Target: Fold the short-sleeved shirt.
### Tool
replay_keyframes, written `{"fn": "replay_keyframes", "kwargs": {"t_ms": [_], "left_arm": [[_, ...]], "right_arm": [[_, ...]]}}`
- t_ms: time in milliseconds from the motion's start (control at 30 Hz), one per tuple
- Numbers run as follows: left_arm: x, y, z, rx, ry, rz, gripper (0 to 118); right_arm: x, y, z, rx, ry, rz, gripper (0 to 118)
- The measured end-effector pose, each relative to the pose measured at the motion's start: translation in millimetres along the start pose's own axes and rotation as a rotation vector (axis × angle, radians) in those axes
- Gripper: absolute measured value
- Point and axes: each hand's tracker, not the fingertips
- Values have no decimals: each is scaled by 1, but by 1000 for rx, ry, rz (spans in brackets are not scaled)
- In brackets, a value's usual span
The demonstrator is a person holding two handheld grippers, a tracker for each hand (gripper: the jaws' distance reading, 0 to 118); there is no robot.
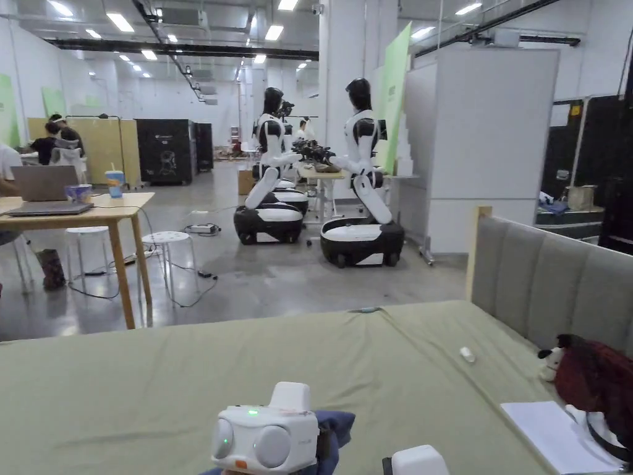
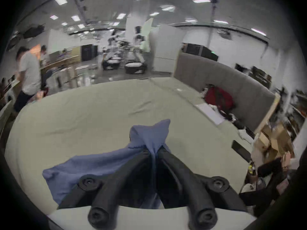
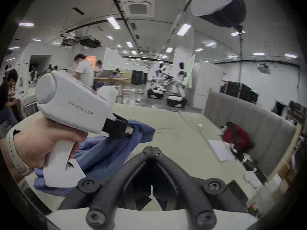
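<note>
My left gripper (image 2: 153,150) has its jaws pinched together on a fold of the blue shirt (image 2: 103,160); the cloth bunches up past the jaw tips into a small peak, and the rest hangs down and trails back toward me over the near part of the bed (image 2: 83,117). From the right gripper view I can see that same left gripper from the side, a hand (image 3: 41,144) wrapped round its white handle, with the shirt draped under and beside it above the bed's near edge. In the head view the left gripper's white housing sits low in front of me with a bit of blue cloth poking out beside it.

My right gripper (image 3: 152,149) is closed, jaw tips meeting with nothing between them. It hangs just beside the shirt, on the headboard side of it, above the olive sheet.

The bed's grey headboard (image 1: 544,278) runs along the far right side. Against it, well apart from the shirt, lie a dark red bag (image 1: 593,377) and a white sheet of paper (image 1: 556,433). Beyond the far edge of the bed stand two white and black humanoid robots (image 1: 361,179) on the hall floor.
</note>
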Motion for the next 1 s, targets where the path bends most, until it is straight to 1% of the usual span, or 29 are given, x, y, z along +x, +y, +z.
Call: {"fn": "replay_keyframes", "kwargs": {"t_ms": [67,100,167,267,333,367,400,433,467,533,567,600,633,667,733,767,800,867,933,967,1000], "left_arm": [[42,9,-29,-10,-32,-56,0],[56,8,-41,-19,-43,-77,0],[80,0,-72,-71,-71,-78,0],[97,-24,-119,-162,-66,-87,1],[105,-39,-135,-193,-33,-104,1],[106,-45,-140,-197,-41,-96,3],[105,-48,-142,-199,-46,-84,12],[105,-50,-143,-200,-47,-76,27],[102,-50,-141,-195,-50,-68,51],[99,-47,-126,-137,-48,-65,68],[97,-46,-113,-91,-21,-71,75],[95,-44,-93,-44,3,-81,96],[89,-43,-73,2,19,-91,100],[82,-44,-50,37,29,-89,98],[63,-51,1,59,31,-116,87],[55,-58,30,97,84,-131,85],[47,-67,57,137,133,-152,86],[22,-91,112,163,219,-185,86],[-3,-117,162,164,273,-168,83],[-17,-135,189,157,314,-141,77],[-30,-150,208,161,363,-106,61]], "right_arm": [[32,-6,3,-7,-46,-27,0],[43,-8,3,-11,-60,-26,0],[66,-16,2,-22,-103,-15,0],[94,-26,1,-46,-137,-49,0],[105,-33,1,-53,-154,-58,0],[108,-35,1,-58,-157,-59,0],[110,-36,0,-61,-161,-61,0],[112,-37,0,-61,-165,-65,0],[112,-37,0,-57,-165,-71,0],[108,-35,-1,-54,-151,-86,0],[102,-34,0,-49,-142,-87,0],[96,-33,0,-45,-136,-86,0],[89,-32,0,-42,-121,-84,0],[79,-30,-2,-42,-104,-83,0],[60,-27,0,-26,-74,-86,0],[48,-26,2,-19,-52,-82,0],[35,-22,4,-11,-31,-72,0],[7,-20,2,-18,-10,-62,0],[-20,-19,-3,-13,63,-51,0],[-37,-18,-3,-16,65,-42,0],[-49,-18,-2,-10,76,-37,0]]}}
